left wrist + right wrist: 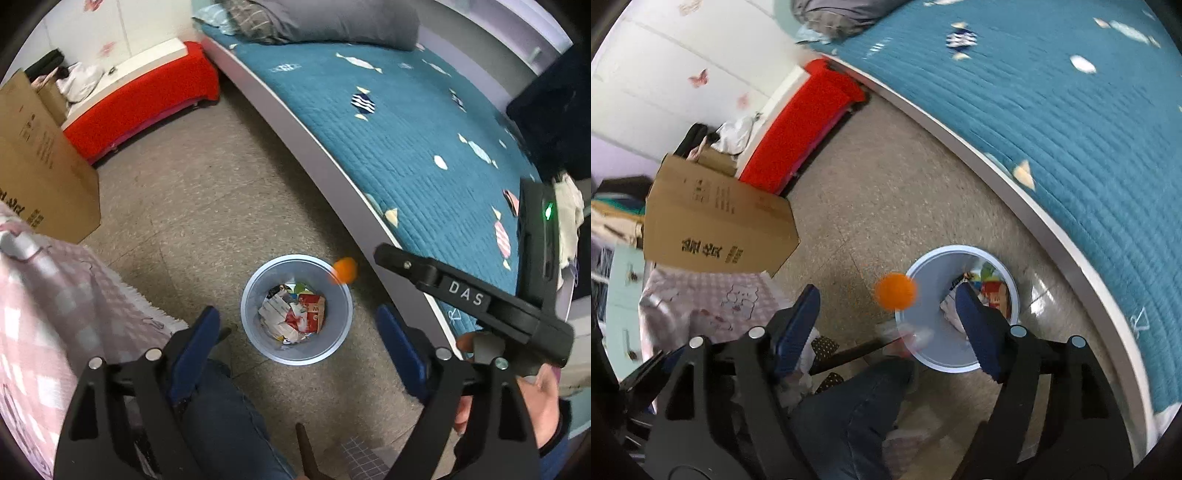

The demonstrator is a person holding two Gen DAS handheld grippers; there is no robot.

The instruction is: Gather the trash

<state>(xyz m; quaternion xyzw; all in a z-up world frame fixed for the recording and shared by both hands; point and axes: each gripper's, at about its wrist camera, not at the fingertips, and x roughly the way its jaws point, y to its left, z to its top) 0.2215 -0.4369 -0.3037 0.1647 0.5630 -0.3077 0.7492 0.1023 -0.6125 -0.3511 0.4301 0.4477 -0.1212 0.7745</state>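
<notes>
Trash bin [343, 325] on open floor beside bed edge [332, 173]; both jaws wide, empty.

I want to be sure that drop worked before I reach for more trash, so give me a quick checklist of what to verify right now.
1. Left hand-held gripper empty, jaws apart: ok.
2. Right hand-held gripper empty, jaws apart: ok.
3. Orange ball inside the bin: not ok; it is blurred in mid-air near the bin rim.
4. Ball will land inside: cannot tell; both views show it by the rim edge, not over the middle.
5. Bin upright on the floor, with room above the paper scraps: ok.
6. Floor around the bin free of trash: cannot tell; grippers and the person's leg hide part.
</notes>
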